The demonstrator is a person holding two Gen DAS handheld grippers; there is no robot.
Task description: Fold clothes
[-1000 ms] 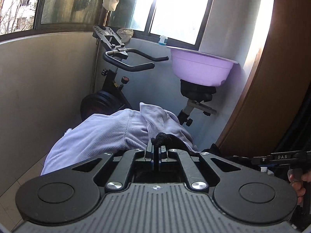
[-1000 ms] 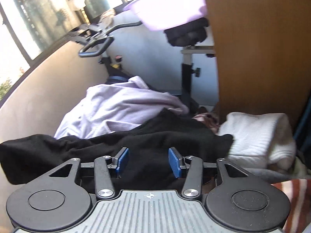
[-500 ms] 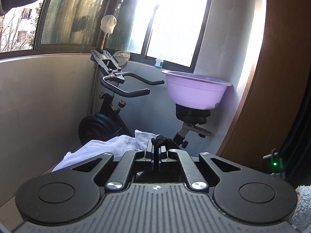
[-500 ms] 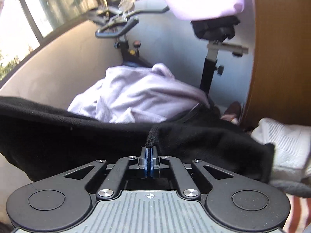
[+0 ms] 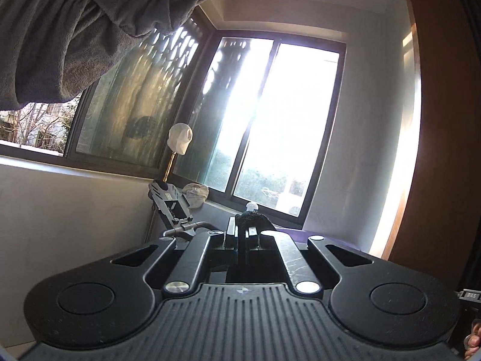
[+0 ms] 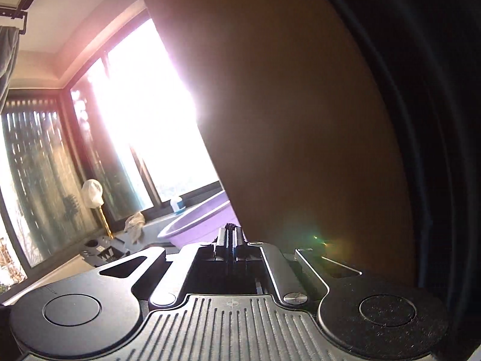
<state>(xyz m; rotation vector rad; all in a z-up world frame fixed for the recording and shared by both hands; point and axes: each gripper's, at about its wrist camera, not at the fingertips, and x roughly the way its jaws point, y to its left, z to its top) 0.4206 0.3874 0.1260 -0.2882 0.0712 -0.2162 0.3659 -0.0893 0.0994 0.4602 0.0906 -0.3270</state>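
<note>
My left gripper (image 5: 243, 229) is shut, and a small tuft of the black garment (image 5: 252, 217) sticks out above its closed tips. In the right wrist view my right gripper (image 6: 231, 233) is shut too, with a bit of black garment (image 6: 231, 226) pinched at its tips. Both cameras point high, toward the windows and ceiling. The rest of the black garment hangs below both grippers, out of sight. The pile of other clothes is hidden in both views.
Grey fabric (image 5: 69, 30) hangs from above at the upper left. An exercise bike's handlebar console (image 5: 170, 204) and a purple basin (image 6: 198, 225) lie ahead, low. A brown wooden panel (image 6: 294, 114) stands close on the right. A hand (image 5: 473, 341) shows at the lower right edge.
The right gripper went from open to shut on the black garment. Both grippers then rose and tilted upward, so the clothes pile and bike dropped out of view.
</note>
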